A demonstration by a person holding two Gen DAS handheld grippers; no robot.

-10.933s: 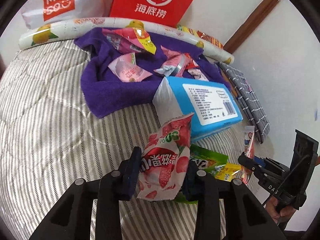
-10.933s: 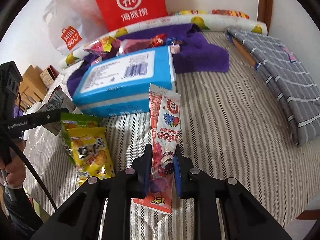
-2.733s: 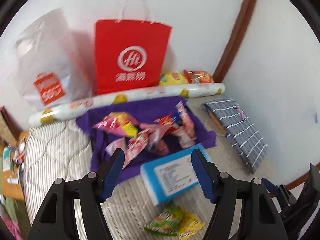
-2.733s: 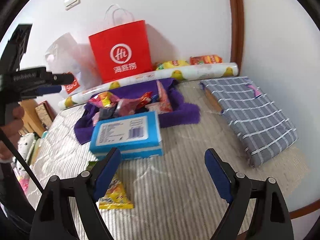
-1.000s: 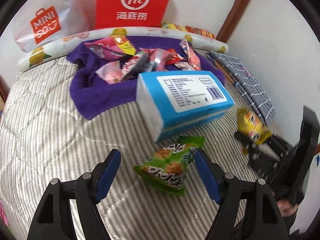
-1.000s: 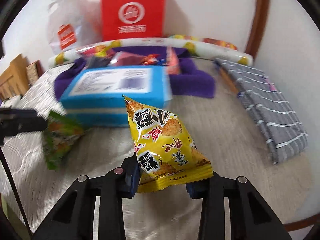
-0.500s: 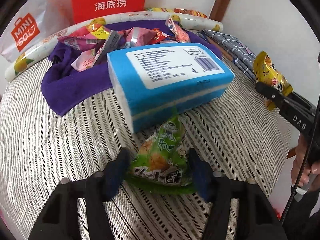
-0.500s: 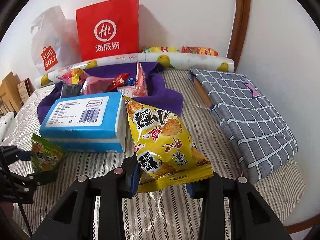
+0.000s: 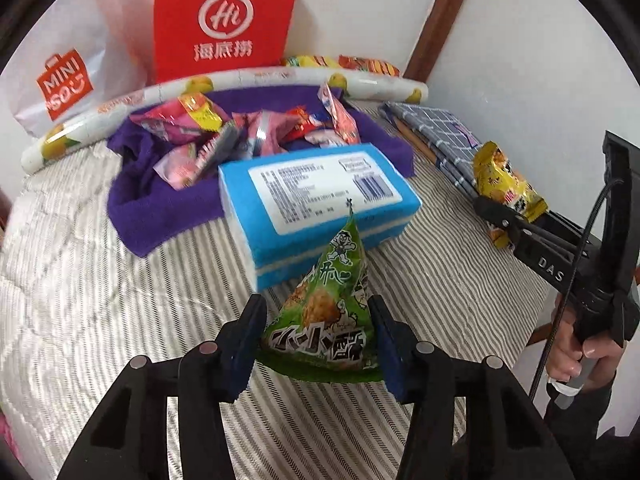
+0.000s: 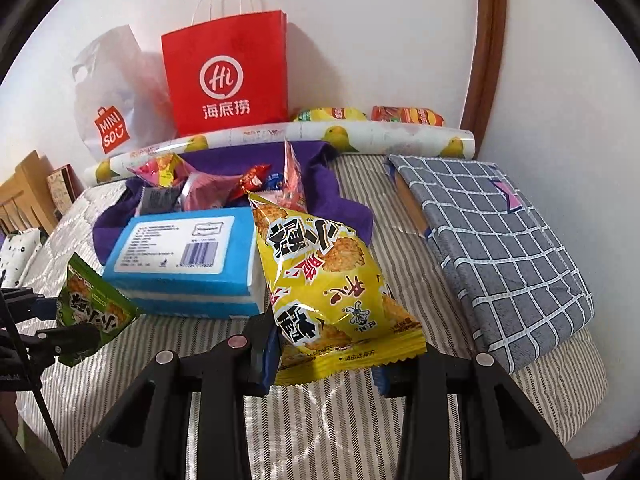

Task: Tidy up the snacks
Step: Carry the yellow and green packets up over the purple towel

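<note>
— Snacks first: where are the two packets?

— One in each tool. The green packet is a glossy, puffed foil pouch, triangular with its pointed corner up, and it sits squeezed between the two blue pads of the left tool, which is closed on its wide lower part. It is lifted clear of the bed, just on the near side of the blue box.

— And the yellow one?

— The yellow packet, same shiny crinkled foil with a crimped bottom seam, is clamped in the right tool. The jaws are drawn in against its lower half, and the pouch leans up and to the left, its top corner overlapping the right end of the box in the right wrist view.

— What's the rest of the scene made of?

— The bed has a quilted cover with thin grey and white stripes. The box is a smooth rectangular block, blue with a white band on its side and a white printed label on top. Behind it lies a rumpled purple towel, plush, with a heap of small pink and red wrappers on it. At the far edge runs a long roll of lemon-print paper, then a red paper bag and a white plastic bag against the wall. To the right sits a folded grey checked cloth.
</note>
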